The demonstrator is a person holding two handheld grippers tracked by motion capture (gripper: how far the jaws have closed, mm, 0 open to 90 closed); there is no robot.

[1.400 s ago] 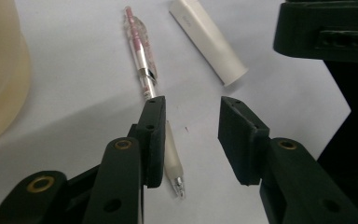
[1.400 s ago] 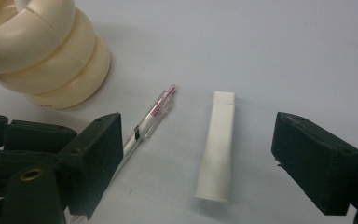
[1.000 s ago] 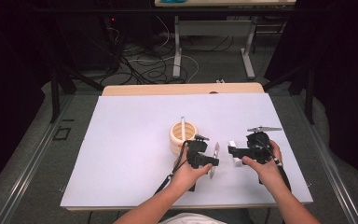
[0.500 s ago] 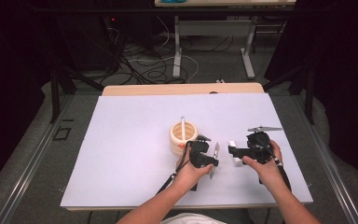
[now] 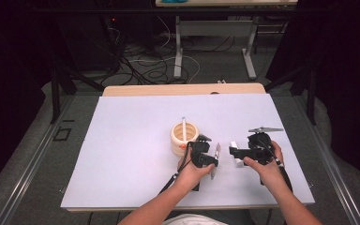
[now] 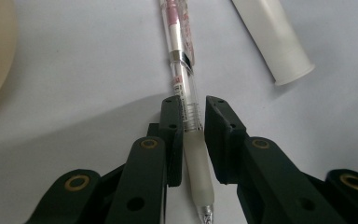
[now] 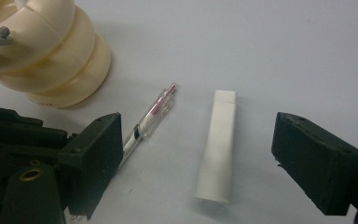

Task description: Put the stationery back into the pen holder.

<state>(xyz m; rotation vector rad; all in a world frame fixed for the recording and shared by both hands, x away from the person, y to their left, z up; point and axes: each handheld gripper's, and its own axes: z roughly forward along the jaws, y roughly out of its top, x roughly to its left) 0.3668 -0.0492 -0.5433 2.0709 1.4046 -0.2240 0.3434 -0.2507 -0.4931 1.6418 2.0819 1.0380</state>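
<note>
A clear pen point(image 6: 182, 70) with pink print lies on the white table sheet point(image 5: 131, 154). My left gripper point(image 6: 193, 107) is over it, jaws closed in against the barrel just above the frosted grip. In the high view the left gripper point(image 5: 201, 154) sits right of a cream ribbed holder point(image 5: 183, 138), with the pen point(image 5: 217, 152) beside it. A white tube point(image 7: 219, 144) lies flat between the wide-apart jaws of my right gripper point(image 7: 203, 144), untouched. The right gripper point(image 5: 243, 152) points left toward the white tube point(image 5: 234, 152).
The cream holder point(image 7: 46, 60) stands close behind the pen point(image 7: 151, 116), and a thin stick point(image 5: 183, 125) stands upright in it. The table's wooden far edge point(image 5: 183, 89) borders the sheet. Cables and table legs lie on the floor beyond.
The left hand has edged slightly forward over the pen. The right gripper has held its place.
</note>
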